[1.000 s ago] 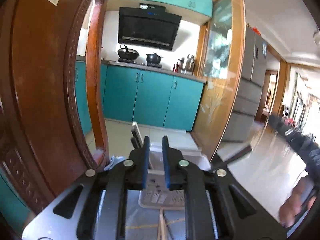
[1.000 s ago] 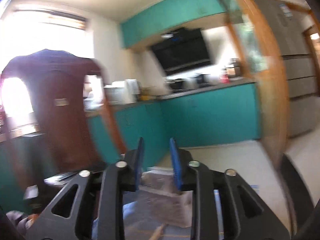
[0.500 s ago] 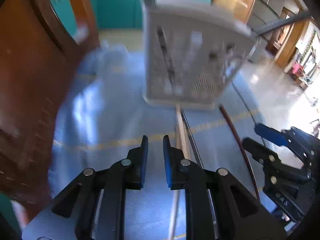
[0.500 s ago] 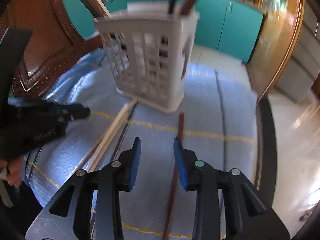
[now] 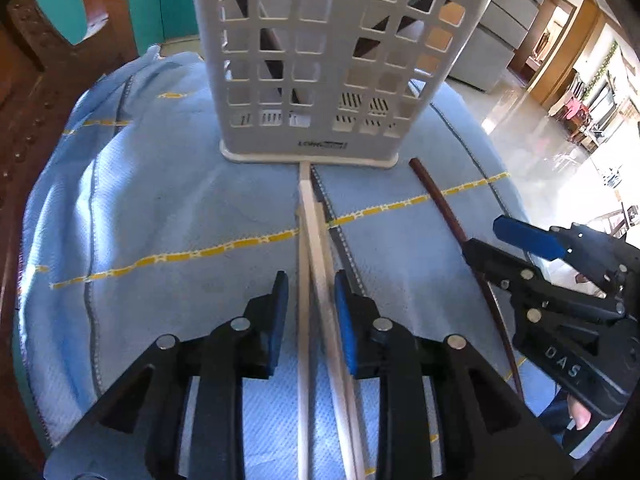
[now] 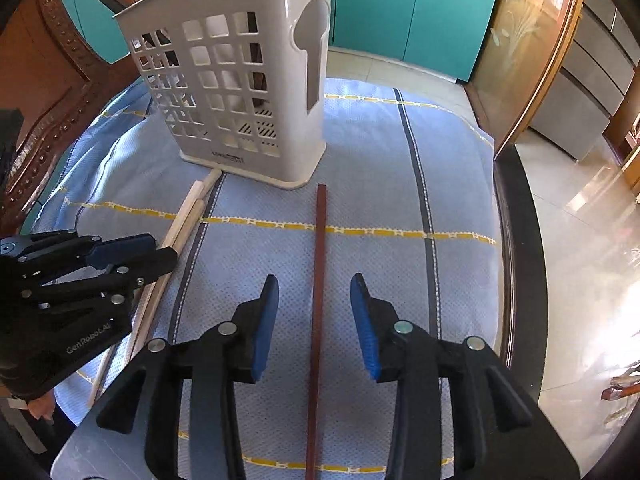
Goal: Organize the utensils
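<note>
Blue cloth (image 6: 380,152), chopstick (image 6: 318,280) between tool (image 6: 314,300) pads

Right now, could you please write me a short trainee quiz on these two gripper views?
1. True or false: the dark brown chopstick lies between the open right gripper fingers.
2. What does the left gripper straddle? A) a spoon B) the pale wooden chopsticks C) a fork
3. Fill in: the white slotted utensil holder stands on a blue ____.

Key: 1 true; 2 B; 3 cloth.
</note>
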### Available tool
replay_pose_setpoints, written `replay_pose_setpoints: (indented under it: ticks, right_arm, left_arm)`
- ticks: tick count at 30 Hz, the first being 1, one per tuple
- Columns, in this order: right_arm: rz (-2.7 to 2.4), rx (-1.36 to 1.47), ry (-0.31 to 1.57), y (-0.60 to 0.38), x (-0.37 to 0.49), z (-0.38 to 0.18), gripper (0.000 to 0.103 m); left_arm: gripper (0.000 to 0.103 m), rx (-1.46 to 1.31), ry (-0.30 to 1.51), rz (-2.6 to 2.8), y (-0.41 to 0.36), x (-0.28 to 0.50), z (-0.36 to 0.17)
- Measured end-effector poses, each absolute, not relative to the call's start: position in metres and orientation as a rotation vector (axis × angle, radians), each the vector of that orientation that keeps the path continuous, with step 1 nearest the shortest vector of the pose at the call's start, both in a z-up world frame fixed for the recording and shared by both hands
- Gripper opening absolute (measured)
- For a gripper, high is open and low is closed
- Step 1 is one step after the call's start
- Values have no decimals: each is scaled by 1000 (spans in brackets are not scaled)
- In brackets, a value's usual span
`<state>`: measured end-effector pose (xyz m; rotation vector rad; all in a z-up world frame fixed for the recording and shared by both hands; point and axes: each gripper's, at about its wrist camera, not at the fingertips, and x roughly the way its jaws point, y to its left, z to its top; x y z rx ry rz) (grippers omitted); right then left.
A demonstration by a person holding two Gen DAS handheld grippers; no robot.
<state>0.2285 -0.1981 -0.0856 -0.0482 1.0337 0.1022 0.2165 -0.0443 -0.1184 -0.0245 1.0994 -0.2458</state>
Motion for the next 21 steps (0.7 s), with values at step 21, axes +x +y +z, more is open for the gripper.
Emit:
replay_pose_setpoints:
  ticks: [21]
  right_arm:
    - [79,-57,1065,-200,228,-94,40]
  left_arm:
    - [8,-187,1158,-409,-19,222,-106]
